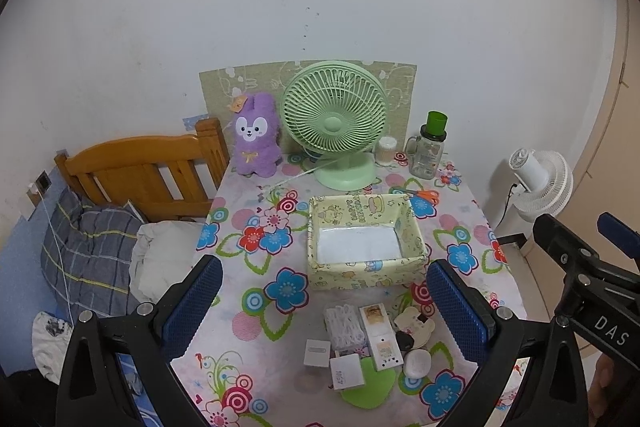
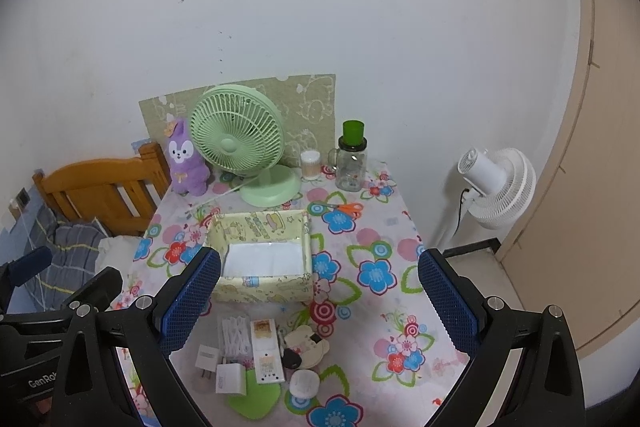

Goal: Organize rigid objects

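Left wrist view shows the left gripper [image 1: 324,311] hovering with its blue-padded jaws spread wide and empty above a cluster of small hard items [image 1: 368,341] on the flower-patterned table [image 1: 256,327]: a white plug adapter [image 1: 317,351], a white square box [image 1: 347,371], a flat white card-like pack [image 1: 380,337] and a white rounded pebble-shaped case [image 1: 417,363]. Just beyond them stands the pale yellow cartoon-printed open box [image 1: 364,241], apparently empty. Seen from the right wrist view, the right gripper [image 2: 320,301] is likewise wide open, holding nothing, over the same cluster. These pieces look light and stiff, probably slick plastic; I would pinch the adapter across its flat sides, and the rounded case may slip unless taken squarely across its middle.
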### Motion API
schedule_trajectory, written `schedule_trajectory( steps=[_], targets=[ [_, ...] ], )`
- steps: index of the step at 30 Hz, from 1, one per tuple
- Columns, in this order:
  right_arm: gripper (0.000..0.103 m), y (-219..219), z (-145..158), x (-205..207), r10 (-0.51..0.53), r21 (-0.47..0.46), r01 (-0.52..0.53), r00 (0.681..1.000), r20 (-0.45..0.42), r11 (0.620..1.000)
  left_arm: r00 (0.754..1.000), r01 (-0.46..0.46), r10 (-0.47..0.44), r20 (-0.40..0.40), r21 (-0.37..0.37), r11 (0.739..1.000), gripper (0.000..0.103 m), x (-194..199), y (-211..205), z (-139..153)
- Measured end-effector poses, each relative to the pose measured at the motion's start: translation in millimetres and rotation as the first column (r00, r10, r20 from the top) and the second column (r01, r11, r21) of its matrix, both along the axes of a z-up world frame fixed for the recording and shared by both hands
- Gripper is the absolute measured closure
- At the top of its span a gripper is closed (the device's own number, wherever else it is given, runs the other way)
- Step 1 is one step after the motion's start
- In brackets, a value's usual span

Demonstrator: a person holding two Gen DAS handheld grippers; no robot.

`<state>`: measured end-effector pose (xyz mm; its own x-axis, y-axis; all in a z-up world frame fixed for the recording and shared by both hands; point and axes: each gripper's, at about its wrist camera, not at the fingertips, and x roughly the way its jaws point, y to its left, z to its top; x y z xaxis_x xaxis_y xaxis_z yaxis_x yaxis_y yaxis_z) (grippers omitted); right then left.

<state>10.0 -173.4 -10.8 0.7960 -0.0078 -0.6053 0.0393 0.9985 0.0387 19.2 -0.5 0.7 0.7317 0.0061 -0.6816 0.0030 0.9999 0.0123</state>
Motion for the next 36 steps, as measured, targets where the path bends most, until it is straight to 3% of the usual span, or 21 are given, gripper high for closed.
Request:
schedule_trajectory(
  steps=[13, 19, 29, 36],
  targets=[
    [0.002, -2, -35, 17, 0.024, 0.082, -0.022, 1.000, -0.019, 0.996, 0.999, -0.018, 0.017, -0.033, -0.047, 0.999, 0.000, 14, 7, -27],
    [0.002, 2, -64, 23, 0.032, 0.064, -0.029, 0.998, -0.047, 0.998, 0.998, -0.018, 0.016, -0.060, -0.030, 0.999, 0.000, 20, 7, -56],
    [0.002, -7, -118, 28, -0.010, 0.113, 0.022, 0.995, -0.102, 0.993, 0.995, 0.024, -0.028, -0.095, -0.045, 0.999, 0.000, 26, 6, -98],
    [0.002, -4, -146, 29, -0.030, 0.086, 0.040, 0.993, -0.117, 0.995, 0.994, -0.005, 0.001, -0.112, -0.040, 0.999, 0.000, 29, 11, -135]
  ],
)
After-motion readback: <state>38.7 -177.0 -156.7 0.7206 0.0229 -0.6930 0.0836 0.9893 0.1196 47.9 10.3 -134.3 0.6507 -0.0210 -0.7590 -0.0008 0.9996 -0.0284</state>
